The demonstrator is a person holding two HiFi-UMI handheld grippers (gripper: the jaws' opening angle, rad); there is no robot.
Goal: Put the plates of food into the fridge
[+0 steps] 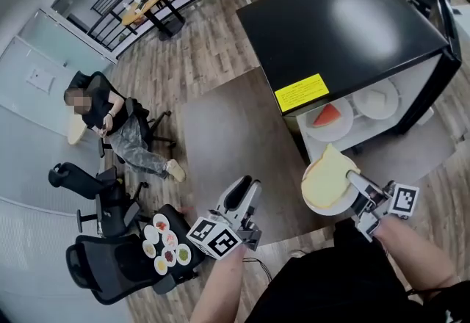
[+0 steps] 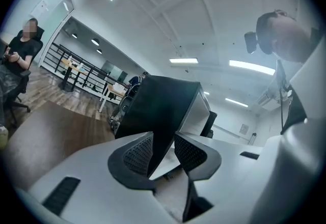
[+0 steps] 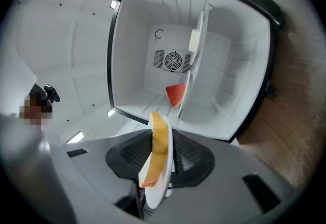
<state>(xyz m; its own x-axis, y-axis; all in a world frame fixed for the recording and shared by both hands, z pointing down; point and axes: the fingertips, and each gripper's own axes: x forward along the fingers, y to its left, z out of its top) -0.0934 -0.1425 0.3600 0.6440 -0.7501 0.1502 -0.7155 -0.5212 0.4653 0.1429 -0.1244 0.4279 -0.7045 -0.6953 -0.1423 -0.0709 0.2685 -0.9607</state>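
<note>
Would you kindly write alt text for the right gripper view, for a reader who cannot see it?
The right gripper clamps a white plate bearing a yellow food slice, seen edge-on before an open white fridge. A red watermelon wedge sits inside.

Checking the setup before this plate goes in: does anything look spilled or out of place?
Nothing is spilled. One oddity: the waiting plates of food sit clustered on a black office chair seat rather than a table. The plate held in the right gripper has its yellow slice lying on it.
</note>
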